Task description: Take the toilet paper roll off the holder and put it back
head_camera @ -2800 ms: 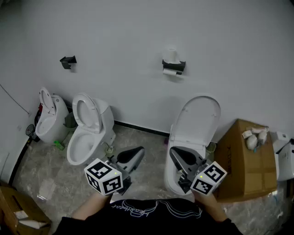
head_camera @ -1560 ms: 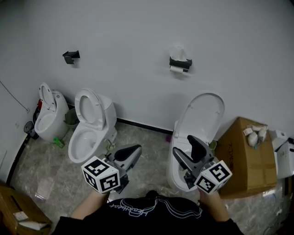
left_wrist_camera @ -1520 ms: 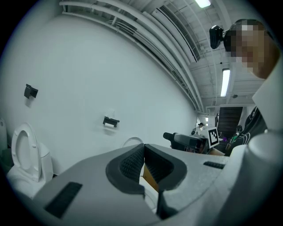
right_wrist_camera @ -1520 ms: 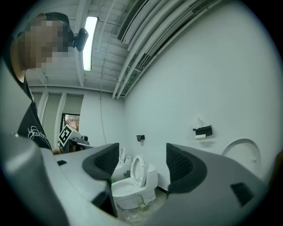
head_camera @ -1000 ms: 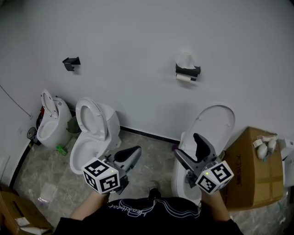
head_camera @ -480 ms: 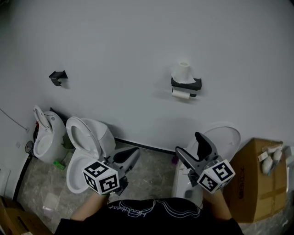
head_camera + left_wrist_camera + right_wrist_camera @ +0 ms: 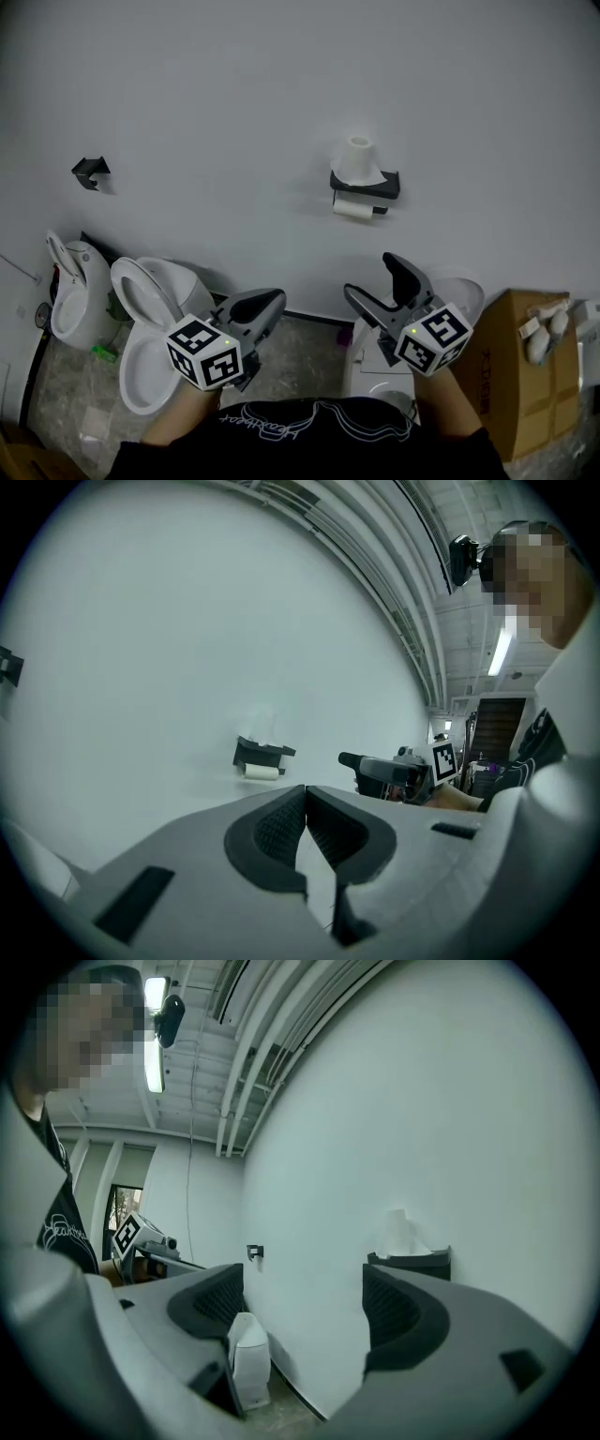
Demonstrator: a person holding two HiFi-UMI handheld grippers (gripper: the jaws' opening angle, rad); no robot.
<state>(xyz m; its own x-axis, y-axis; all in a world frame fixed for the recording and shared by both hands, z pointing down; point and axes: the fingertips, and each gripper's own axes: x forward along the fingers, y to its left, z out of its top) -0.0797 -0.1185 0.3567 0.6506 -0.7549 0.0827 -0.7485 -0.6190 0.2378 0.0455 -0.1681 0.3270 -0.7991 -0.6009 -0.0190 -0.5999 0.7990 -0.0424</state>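
Left gripper (image 7: 273,300) jaws together, right gripper (image 7: 369,275) jaws apart and empty; toilet paper roll (image 7: 352,208) hangs in its wall holder (image 7: 385,181).

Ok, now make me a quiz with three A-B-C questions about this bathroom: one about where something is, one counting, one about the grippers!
1. Where does the upright toilet paper roll stand?
A. on the black holder
B. on the floor
C. in a gripper

2. How many black holders are on the wall?
A. one
B. two
C. four

3. Which gripper is open?
A. both
B. only the left gripper
C. only the right gripper

Answers: 1 A, the roll sits atop the holder. 2 B, a second holder hangs further left. 3 C, the right gripper's jaws stand apart, the left's meet.
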